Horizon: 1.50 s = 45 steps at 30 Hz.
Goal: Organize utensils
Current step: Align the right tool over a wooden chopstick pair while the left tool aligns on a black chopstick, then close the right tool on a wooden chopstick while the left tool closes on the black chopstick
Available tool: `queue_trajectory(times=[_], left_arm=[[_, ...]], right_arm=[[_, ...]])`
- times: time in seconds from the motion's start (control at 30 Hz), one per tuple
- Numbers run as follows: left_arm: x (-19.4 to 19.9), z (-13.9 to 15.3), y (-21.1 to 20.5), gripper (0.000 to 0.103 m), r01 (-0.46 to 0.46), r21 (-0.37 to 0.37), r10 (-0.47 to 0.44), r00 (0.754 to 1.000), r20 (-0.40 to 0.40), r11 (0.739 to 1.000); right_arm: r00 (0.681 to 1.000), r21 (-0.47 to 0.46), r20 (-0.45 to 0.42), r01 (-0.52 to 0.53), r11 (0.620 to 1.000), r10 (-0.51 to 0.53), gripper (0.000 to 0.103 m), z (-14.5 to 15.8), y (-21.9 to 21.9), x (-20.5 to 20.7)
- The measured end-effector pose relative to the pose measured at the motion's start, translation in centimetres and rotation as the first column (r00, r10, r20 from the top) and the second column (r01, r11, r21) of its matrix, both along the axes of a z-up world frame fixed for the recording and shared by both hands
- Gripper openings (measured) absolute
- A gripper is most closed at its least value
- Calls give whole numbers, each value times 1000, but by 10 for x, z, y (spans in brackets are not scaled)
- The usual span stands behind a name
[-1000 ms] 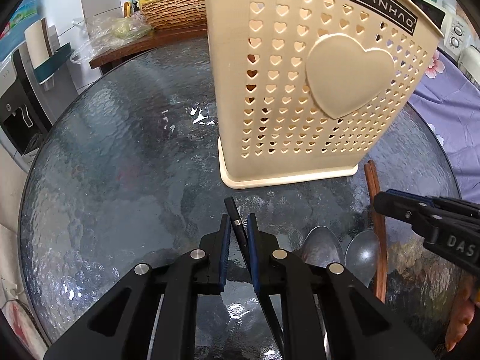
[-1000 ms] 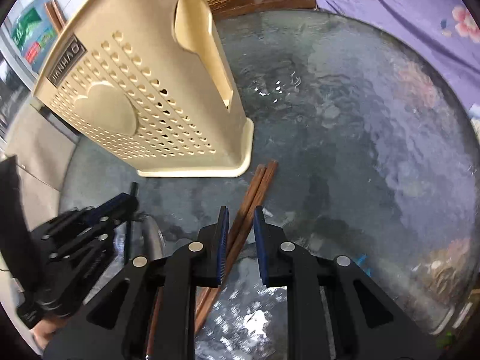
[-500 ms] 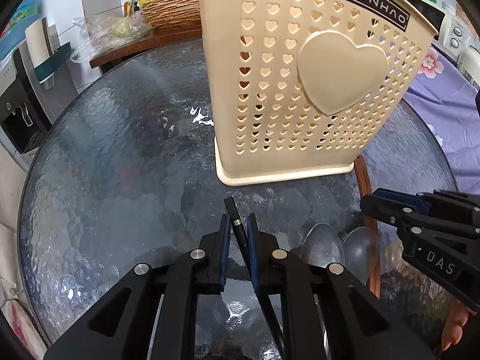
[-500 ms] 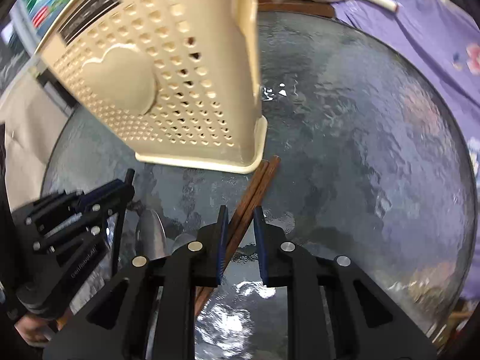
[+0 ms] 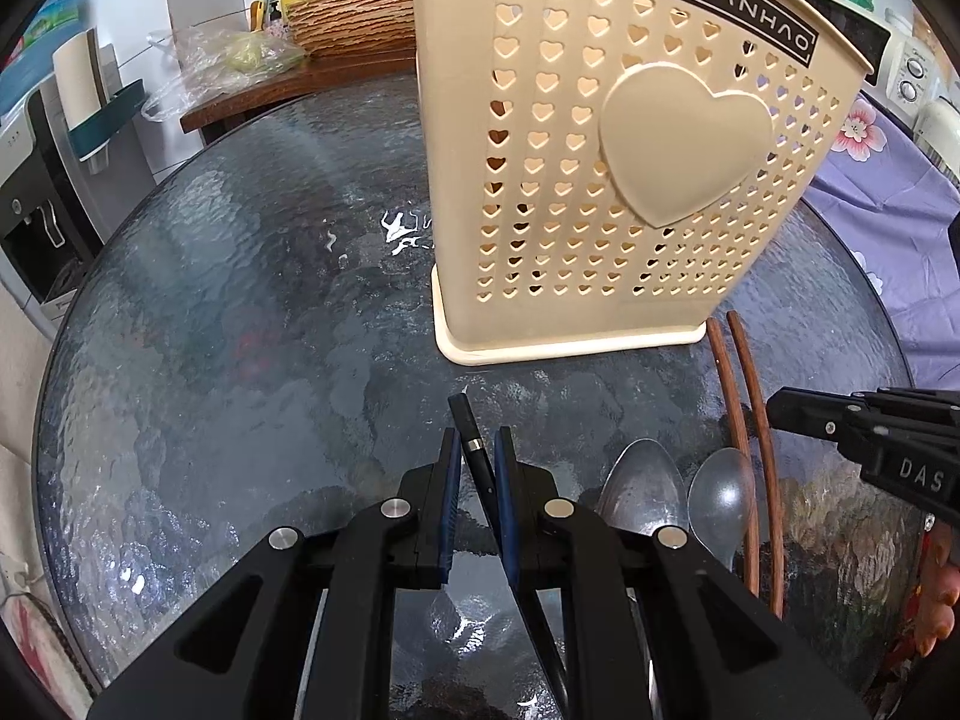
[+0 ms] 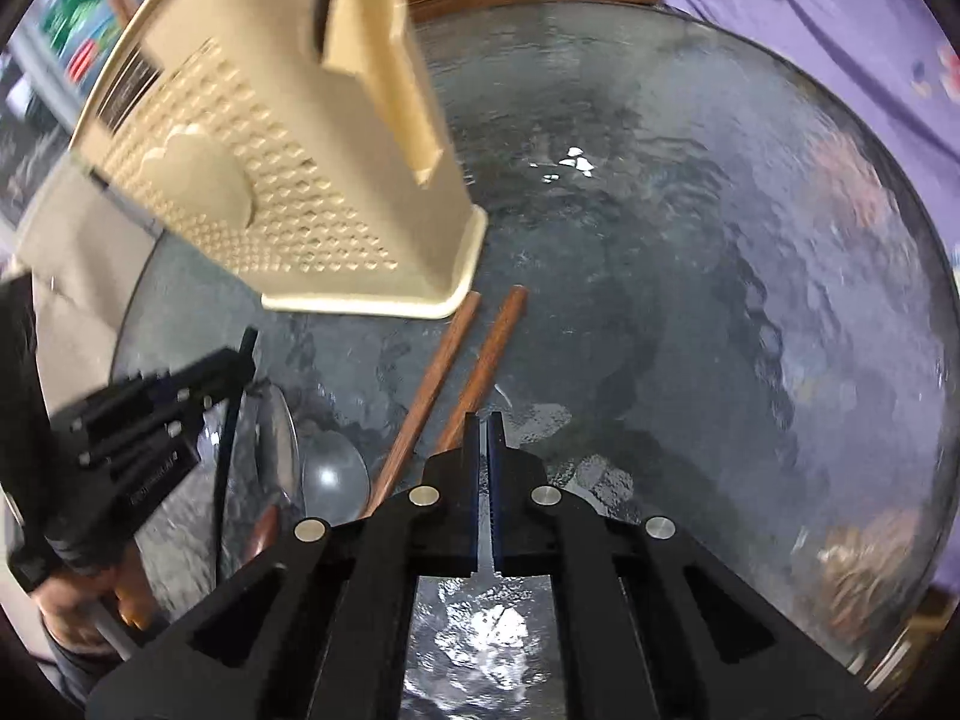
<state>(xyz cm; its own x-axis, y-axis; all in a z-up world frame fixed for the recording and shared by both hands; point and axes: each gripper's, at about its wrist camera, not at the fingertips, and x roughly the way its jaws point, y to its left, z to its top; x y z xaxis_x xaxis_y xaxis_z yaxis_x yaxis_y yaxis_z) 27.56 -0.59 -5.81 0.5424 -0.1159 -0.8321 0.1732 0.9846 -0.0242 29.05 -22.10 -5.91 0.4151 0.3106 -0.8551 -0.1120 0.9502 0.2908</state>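
A beige perforated utensil holder point(image 5: 624, 180) with a heart on its side stands on the round glass table point(image 5: 240, 312); it also shows in the right wrist view point(image 6: 288, 192). My left gripper point(image 5: 478, 456) is shut on a black-handled utensil point(image 5: 471, 441) low over the glass. Two metal spoons point(image 5: 648, 486) and two brown chopsticks point(image 5: 744, 414) lie to its right. My right gripper point(image 6: 483, 426) is shut, with nothing seen between its pads, just right of the chopsticks point(image 6: 462, 366).
A wooden side table point(image 5: 288, 84) with a wicker basket point(image 5: 354, 18) and a plastic bag stands behind the glass table. A water dispenser point(image 5: 36, 210) is at the left. Purple floral cloth point(image 5: 888, 180) lies at the right.
My right gripper has closed its jaws and shifted right, off the chopsticks, which now lie slightly apart. The left gripper still holds the black utensil in about the same place.
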Motion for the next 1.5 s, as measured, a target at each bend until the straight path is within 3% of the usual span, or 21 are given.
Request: queue_trajectory(times=[0.1,0.57,0.6,0.67,0.7,0.87,1.07,1.27,1.4,1.5], left_arm=[[-1,0,0,11,2,-2,-2,1000,0,1000],[3,0,10,11,-6,-29,6,1000,-11,1000],[4,0,11,11,-8,-33,7,1000,-12,999],[5,0,12,11,-10,-36,9,1000,-15,999],[5,0,12,11,-11,-35,11,1000,-16,999],[6,-1,12,11,-12,-34,12,1000,-17,999],[2,-1,8,11,-9,-27,9,1000,-14,1000],[0,-2,6,11,-9,-29,9,1000,-13,1000],[-2,-1,3,11,-5,-25,5,1000,-11,1000],[-3,0,2,11,-5,-25,4,1000,-10,1000]], right_arm=[[999,46,-3,36,998,-35,3,1,-6,2],[994,-11,-5,106,994,-106,6,5,11,26],[994,-14,6,111,994,-111,9,6,10,29],[994,-12,14,113,994,-113,38,8,11,30],[993,-8,15,115,993,-115,42,10,12,36],[993,-43,21,121,992,-120,41,16,17,39],[991,-91,11,130,987,-130,27,9,25,42],[990,-89,11,140,986,-139,26,7,32,41],[990,-182,37,137,974,-132,22,10,50,36],[990,-198,51,143,970,-135,22,11,55,32]])
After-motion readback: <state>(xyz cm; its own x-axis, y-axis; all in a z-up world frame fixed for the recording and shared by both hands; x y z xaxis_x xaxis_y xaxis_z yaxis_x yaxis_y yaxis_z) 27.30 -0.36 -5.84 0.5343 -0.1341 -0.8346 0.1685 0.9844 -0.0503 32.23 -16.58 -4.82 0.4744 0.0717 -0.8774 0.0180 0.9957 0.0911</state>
